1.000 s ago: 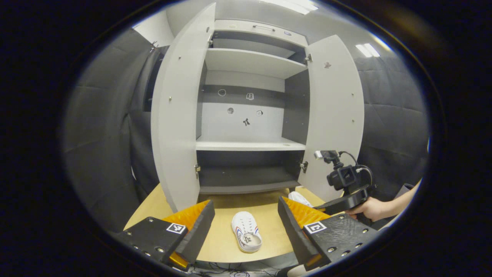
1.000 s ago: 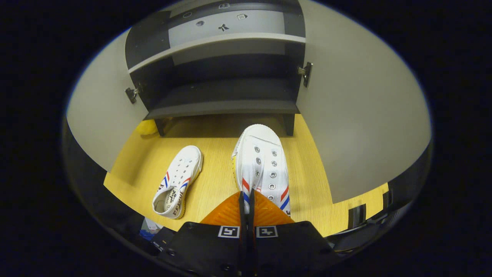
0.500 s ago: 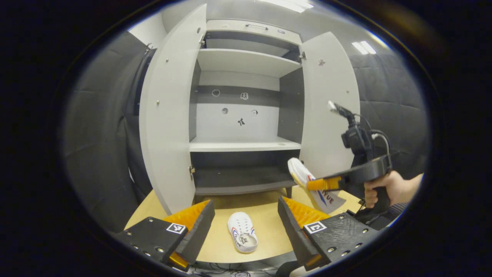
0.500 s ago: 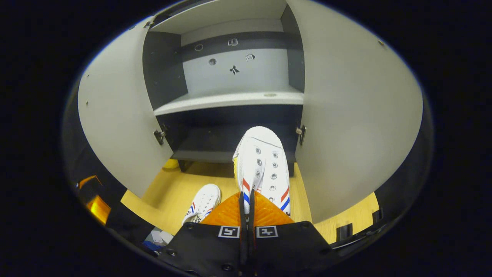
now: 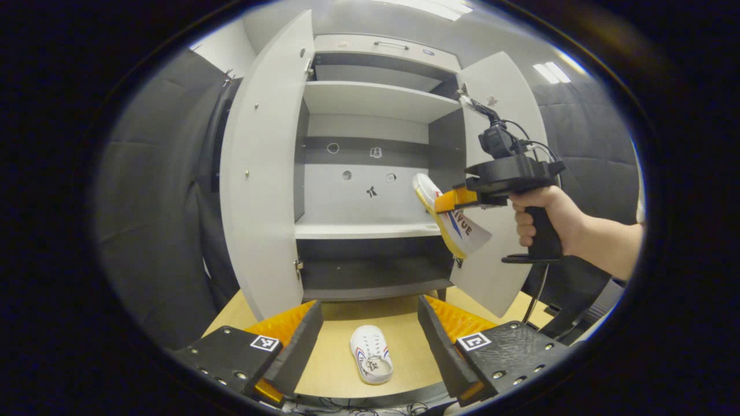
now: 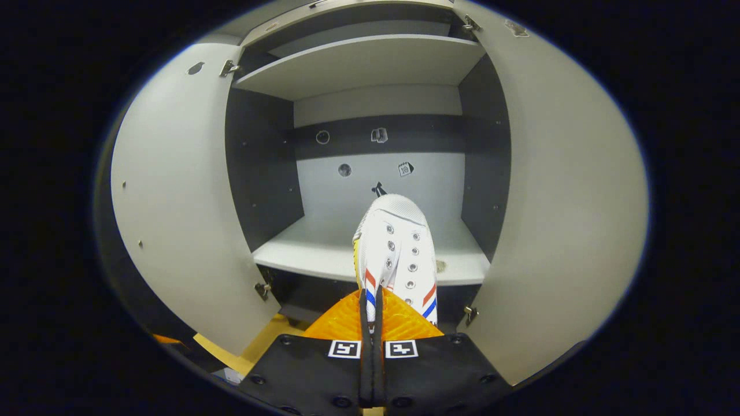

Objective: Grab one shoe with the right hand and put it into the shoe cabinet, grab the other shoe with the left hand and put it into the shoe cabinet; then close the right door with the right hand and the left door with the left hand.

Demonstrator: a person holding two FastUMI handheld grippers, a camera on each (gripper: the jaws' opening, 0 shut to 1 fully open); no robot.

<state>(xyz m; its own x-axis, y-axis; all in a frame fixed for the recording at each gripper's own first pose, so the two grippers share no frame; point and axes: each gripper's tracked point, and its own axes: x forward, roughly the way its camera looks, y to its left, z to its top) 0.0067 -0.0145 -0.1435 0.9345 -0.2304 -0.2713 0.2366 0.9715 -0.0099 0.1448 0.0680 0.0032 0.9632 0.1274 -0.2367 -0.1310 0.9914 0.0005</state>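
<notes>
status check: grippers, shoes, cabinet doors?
Right gripper shut on white shoe, at middle shelf height. Left gripper open above second shoe on table. Both doors open; path clear.

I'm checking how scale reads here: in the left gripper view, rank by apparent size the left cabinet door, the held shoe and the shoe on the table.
1. Grey left cabinet door
2. White held shoe, farther from the camera yet looking bigger
3. White shoe on the table

White canvas shoe (image 6: 395,248) with metal eyelets, matt grey laminate shoe cabinet (image 6: 370,63), light wood-grain table (image 5: 338,352)
</notes>
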